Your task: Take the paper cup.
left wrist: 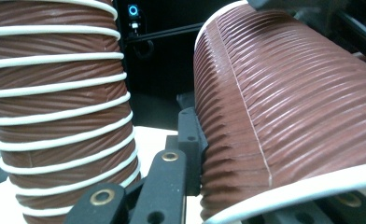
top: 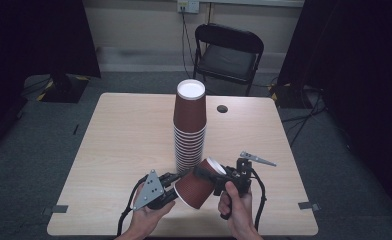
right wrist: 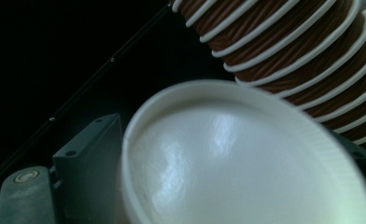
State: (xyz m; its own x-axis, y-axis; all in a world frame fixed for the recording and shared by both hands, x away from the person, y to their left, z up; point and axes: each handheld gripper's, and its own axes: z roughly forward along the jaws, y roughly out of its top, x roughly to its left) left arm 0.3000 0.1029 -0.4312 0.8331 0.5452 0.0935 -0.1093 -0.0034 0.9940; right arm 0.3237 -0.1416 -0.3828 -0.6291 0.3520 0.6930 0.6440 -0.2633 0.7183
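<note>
Currently, my right gripper (top: 219, 176) clamps a single brown ribbed cup (top: 198, 182) near its base, tilted on its side above the table (top: 124, 140), white bottom toward the right gripper and rim toward my left hand (top: 146, 217). My left gripper (top: 176, 179) sits against the cup's side wall; one jaw touches the ribbing in the left gripper view, but I cannot tell its opening. An upside-down cup stack (top: 189, 125) stands just behind, at table centre.
</note>
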